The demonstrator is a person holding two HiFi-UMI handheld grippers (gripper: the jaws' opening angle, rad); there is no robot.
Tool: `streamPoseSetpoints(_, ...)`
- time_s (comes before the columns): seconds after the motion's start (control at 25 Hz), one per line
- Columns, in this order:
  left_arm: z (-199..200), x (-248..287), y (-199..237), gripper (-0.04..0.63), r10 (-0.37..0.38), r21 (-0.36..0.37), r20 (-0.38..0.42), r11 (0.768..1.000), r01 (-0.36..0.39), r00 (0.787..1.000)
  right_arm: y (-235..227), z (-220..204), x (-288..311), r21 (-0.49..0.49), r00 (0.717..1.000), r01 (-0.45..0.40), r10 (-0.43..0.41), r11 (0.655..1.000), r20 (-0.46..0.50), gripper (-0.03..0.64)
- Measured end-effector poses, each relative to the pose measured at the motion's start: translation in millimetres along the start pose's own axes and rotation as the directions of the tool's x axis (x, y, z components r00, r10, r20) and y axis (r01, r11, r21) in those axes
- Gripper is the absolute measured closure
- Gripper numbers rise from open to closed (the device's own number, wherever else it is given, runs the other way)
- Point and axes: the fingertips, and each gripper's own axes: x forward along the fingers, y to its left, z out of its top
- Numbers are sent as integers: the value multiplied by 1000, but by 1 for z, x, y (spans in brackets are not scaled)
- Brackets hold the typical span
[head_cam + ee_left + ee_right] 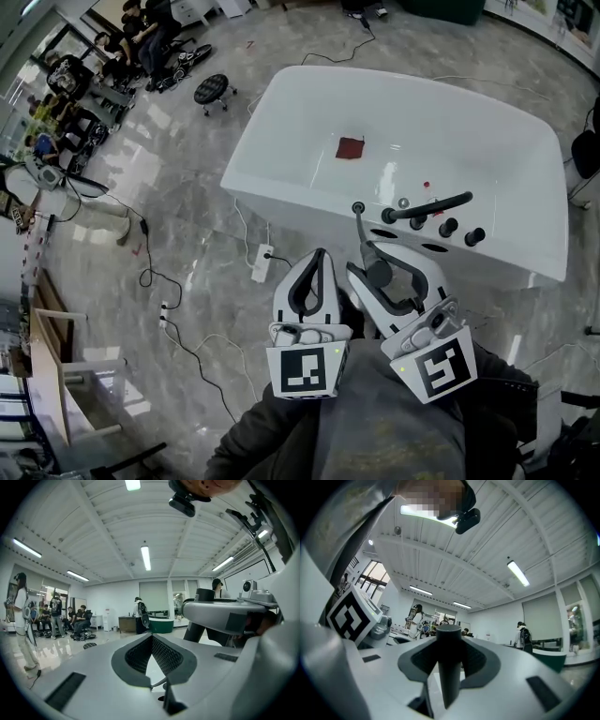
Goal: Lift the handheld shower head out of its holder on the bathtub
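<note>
My right gripper [385,269] is clamped on the dark shower head [449,667] and holds it close to me, clear of the holder [357,207] on the bathtub [309,122] rim. Only the hose [361,232] runs back there. My left gripper [318,257] has its jaws together and empty. I judge the lift done.

Long ceiling strip lights [146,558] fill the hall with bright, even, cool light, and shadows are faint and soft. The polished floor [178,187] throws back pale glare patches, and the white bathtub [309,103] is nearly washed out. Both gripper views bulge like a fisheye, bending the ceiling beams and going black at the corners. The left tool [154,681], the right tool [447,681] and the dark shower head [449,648] between its jaws are out of focus; the room behind is sharper.
</note>
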Motion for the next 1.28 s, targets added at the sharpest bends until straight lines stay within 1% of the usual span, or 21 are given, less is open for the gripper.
streamPoseSetpoints(0.2,-7,-15,-15,594,-17,-7,-23,1000,17,1000,9,2,-12,5,1000,-13,13,1000,-6,486)
streamPoseSetpoints(0.44,-7,-22,-11,594,-19,0,-20,1000,19,1000,20,6,-12,-5,1000,-10,10,1000,8,486)
streamPoseSetpoints(0.64,-13,-36,-8,594,-50,10,3,999,50,999,35,1,-14,-3,1000,18,-18,1000,-10,486)
streamPoseSetpoints(0.92,-7,-78,6,594,-75,15,43,997,75,996,76,20,-21,-20,999,50,-50,999,1,486)
streamPoseSetpoints(1.08,-12,-101,15,594,-78,-12,55,997,79,995,100,25,-29,-31,997,70,-69,997,20,486)
streamPoseSetpoints(1.16,-14,-111,19,594,-78,-20,79,997,80,994,114,24,-33,-21,997,75,-74,997,35,486)
streamPoseSetpoints(1.28,-13,-122,9,594,-139,-32,122,989,144,983,127,23,-45,-25,995,99,-99,995,-2,486)
